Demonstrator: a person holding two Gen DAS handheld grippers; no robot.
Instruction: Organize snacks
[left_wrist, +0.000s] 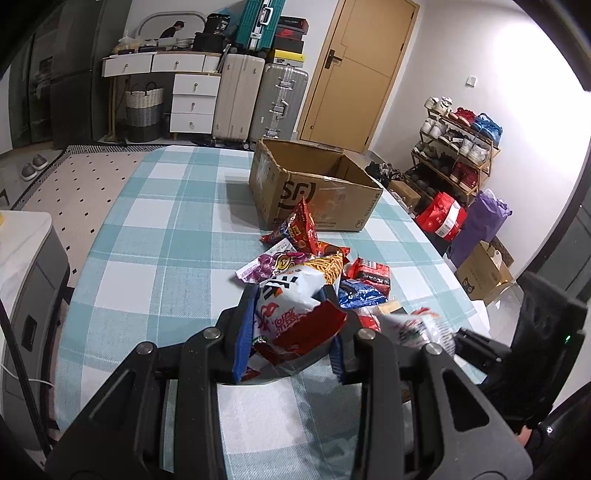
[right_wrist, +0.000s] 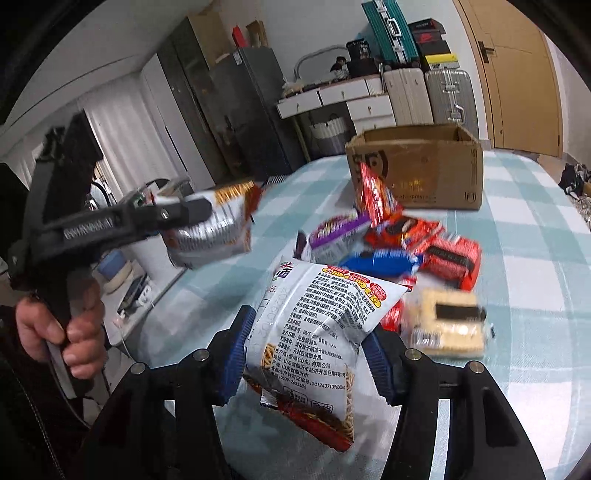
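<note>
At the left, the left tongs (right_wrist: 207, 210) are seen closed on a white and red snack bag (left_wrist: 291, 314), which is lifted above the worktop (left_wrist: 155, 236). A hand (right_wrist: 62, 332) is seen around the handle of these tongs in the right wrist view. The bag is pressed between the blue pads (left_wrist: 245, 332) and is crumpled by them.

In the middle, a pile of snack packets (left_wrist: 314, 258) is laid on the checked cloth of the worktop: a purple packet (right_wrist: 332, 232), red packets (right_wrist: 406, 229), a blue packet (right_wrist: 380, 260) and a pale yellow packet (right_wrist: 443, 325), which is blurred. One red packet (right_wrist: 373, 192) is stood upright, just before the cardboard box (right_wrist: 417, 166). The box is open at the top and is placed behind the pile, farther from the cameras.

At the right, the right tongs (right_wrist: 306, 350) are closed on a white noodle bag (right_wrist: 314, 332) with printed text. The bag is held between the two blue pads, narrowly apart, and is raised above the worktop, near the pile.
</note>
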